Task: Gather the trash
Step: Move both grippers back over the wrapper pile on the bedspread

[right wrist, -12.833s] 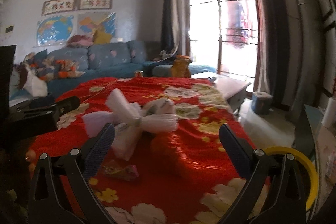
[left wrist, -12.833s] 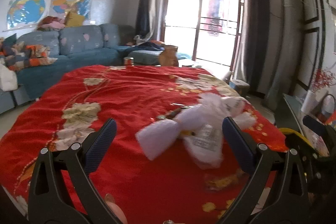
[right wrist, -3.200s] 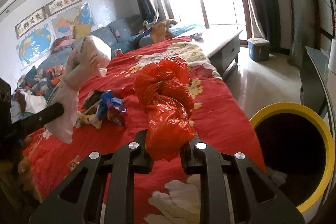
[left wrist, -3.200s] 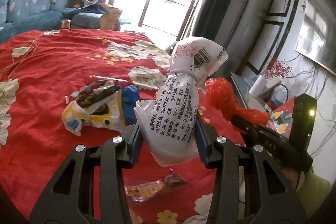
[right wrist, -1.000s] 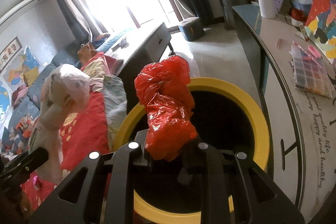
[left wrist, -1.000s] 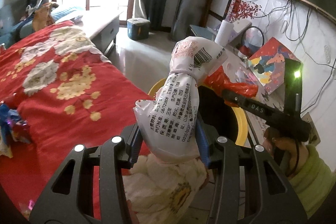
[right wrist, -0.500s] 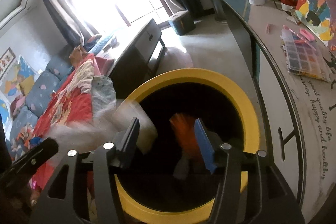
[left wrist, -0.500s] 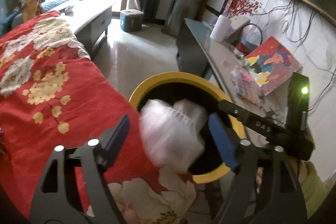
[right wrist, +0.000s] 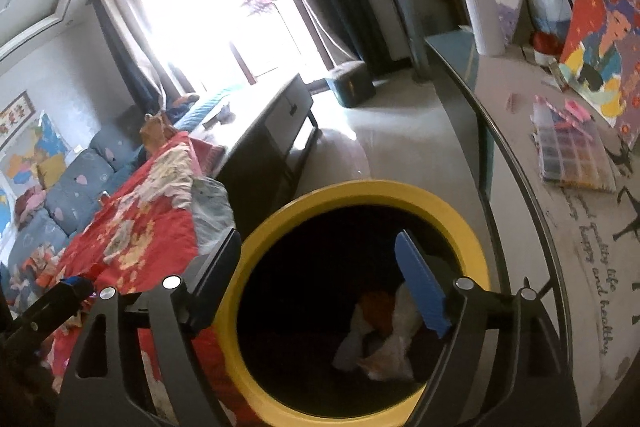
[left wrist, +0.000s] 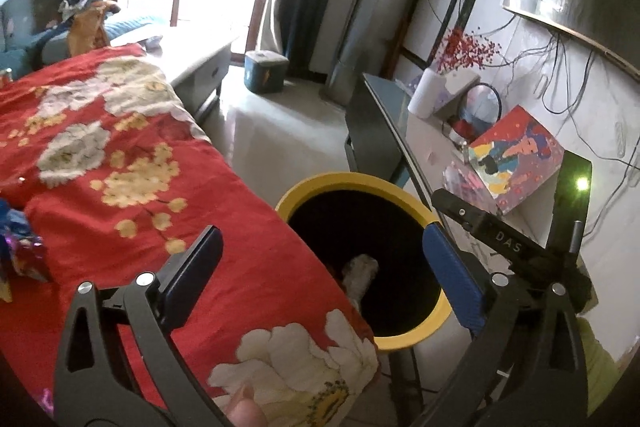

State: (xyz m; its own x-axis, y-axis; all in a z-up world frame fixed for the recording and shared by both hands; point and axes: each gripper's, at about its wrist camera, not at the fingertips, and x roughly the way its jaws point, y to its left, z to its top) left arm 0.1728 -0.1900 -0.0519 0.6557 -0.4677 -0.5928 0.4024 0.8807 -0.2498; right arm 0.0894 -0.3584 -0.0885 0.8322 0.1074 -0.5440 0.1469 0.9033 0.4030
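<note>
A black bin with a yellow rim (left wrist: 348,179) (right wrist: 360,187) stands on the floor between the red flowered bed (left wrist: 120,187) and a desk. My left gripper (left wrist: 324,271) hovers over the bin's near edge, its jaws opening with nothing between them. The white printed bag (left wrist: 360,273) (right wrist: 384,345) lies at the bottom of the bin. My right gripper (right wrist: 318,283) is above the bin mouth, jaws also opening and empty. The red plastic bag (right wrist: 376,307) rests inside on the white one. Colourful wrappers (left wrist: 18,251) lie on the bed at the far left.
A desk (right wrist: 520,155) to the right of the bin carries a painting (left wrist: 516,159), a white vase (right wrist: 486,25) and a clear bead box (right wrist: 572,151). A low cabinet (right wrist: 276,131), a blue box (left wrist: 266,71) on the floor and a blue sofa (right wrist: 72,195) lie beyond.
Both grippers let go. The white bag and the red bag dropped from the jaws into the bin, and both pairs of jaws have spread wide.
</note>
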